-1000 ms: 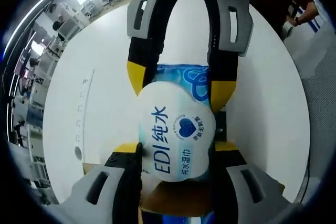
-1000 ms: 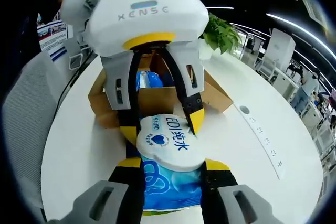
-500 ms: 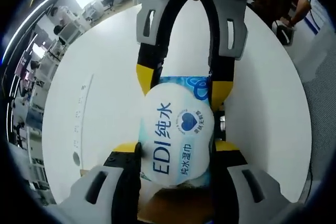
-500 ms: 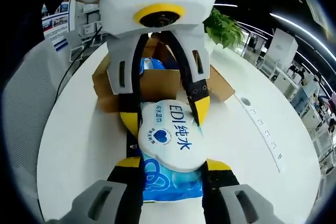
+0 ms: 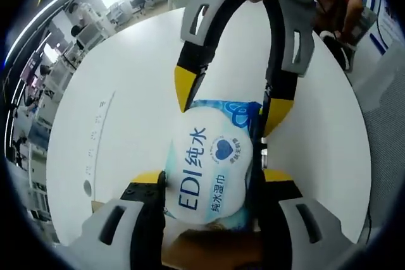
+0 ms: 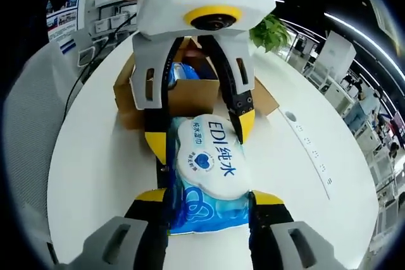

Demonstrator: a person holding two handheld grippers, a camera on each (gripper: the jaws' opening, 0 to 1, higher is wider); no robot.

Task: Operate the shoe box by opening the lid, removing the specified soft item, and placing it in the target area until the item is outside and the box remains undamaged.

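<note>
A soft blue and white wet-wipe pack [image 5: 209, 169] marked "EDI" hangs above the white table, outside the box. In the left gripper view my left gripper [image 5: 212, 178] is shut on its near end, and my right gripper [image 5: 233, 98] comes down from the top and holds the far end. The right gripper view has the same pack [image 6: 209, 156] with my right gripper [image 6: 209, 197] shut on its blue end, and the left gripper [image 6: 200, 134] clamps the white lid end. Behind them the brown cardboard shoe box [image 6: 190, 96] stands open with a blue item [image 6: 180, 73] inside.
The round white table [image 6: 95, 156] spreads wide around the box, with a row of small sockets [image 6: 310, 150] on the right. A green plant [image 6: 269, 30] stands beyond the box and a grey chair [image 6: 28, 124] at the left edge. Office desks lie far behind.
Both grippers have kept their hold on the pack. The cameras have tilted and drawn a little away from the box, so the pack looks longer in the right gripper view.
</note>
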